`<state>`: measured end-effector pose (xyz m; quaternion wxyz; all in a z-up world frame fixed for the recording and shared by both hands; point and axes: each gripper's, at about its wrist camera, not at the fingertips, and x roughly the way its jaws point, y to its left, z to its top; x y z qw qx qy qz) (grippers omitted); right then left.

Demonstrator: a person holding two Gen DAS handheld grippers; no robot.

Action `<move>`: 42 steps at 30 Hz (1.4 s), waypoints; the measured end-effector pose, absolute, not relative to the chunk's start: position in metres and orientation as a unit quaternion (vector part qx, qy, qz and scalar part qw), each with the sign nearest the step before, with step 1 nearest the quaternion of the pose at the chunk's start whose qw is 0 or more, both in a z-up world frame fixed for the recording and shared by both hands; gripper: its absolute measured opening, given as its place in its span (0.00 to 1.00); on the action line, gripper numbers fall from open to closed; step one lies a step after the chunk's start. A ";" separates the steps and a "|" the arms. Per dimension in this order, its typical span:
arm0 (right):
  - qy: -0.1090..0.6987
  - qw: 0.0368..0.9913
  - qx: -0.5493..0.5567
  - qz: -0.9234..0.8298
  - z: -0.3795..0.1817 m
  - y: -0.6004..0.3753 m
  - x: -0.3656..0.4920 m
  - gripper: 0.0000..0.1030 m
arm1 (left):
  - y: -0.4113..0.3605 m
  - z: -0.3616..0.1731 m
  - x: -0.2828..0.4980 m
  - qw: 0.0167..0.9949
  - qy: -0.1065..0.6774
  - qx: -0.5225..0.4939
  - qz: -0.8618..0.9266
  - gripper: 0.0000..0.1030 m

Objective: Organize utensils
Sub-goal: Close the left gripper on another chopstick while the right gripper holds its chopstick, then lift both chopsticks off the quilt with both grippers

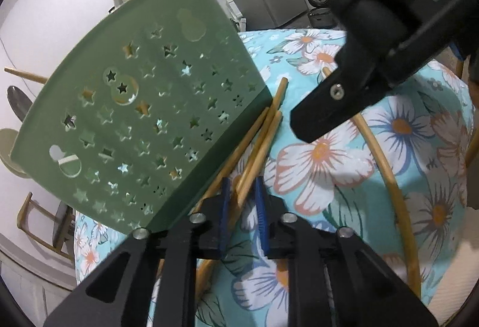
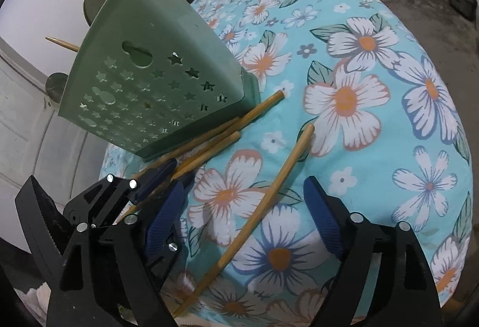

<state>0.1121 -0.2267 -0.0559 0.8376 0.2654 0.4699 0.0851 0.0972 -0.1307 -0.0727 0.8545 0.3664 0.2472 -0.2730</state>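
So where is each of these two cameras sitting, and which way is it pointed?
Left wrist: rides on the left hand-held gripper, looking down along its blue pads, closed on wooden chopsticks beside the green utensil holder; the right hand-held gripper's black finger crosses the top right.
Right wrist: rides on the right hand-held gripper, jaws open over a lone chopstick; the left hand-held gripper shows at lower left.
Shared: the holder, the chopsticks, the floral tablecloth.

The utensil holder (image 2: 155, 63) is sage green with star cut-outs. The cloth (image 2: 374, 147) is turquoise with white, orange-centred flowers. Beside the holder, the chopsticks (image 2: 209, 138) are tan.
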 end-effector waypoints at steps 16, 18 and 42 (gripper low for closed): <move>0.457 0.822 0.322 0.111 -0.055 -0.254 0.106 0.84 | -0.096 -0.042 0.092 0.871 0.312 0.249 -0.287 0.05; 0.457 0.821 0.323 0.111 -0.056 -0.257 0.105 0.84 | -0.085 -0.041 0.094 0.870 0.339 0.215 -0.286 0.05; 0.470 0.836 0.280 0.034 -0.047 -0.267 0.110 0.37 | -0.084 -0.045 0.151 0.831 0.462 0.077 -0.300 0.13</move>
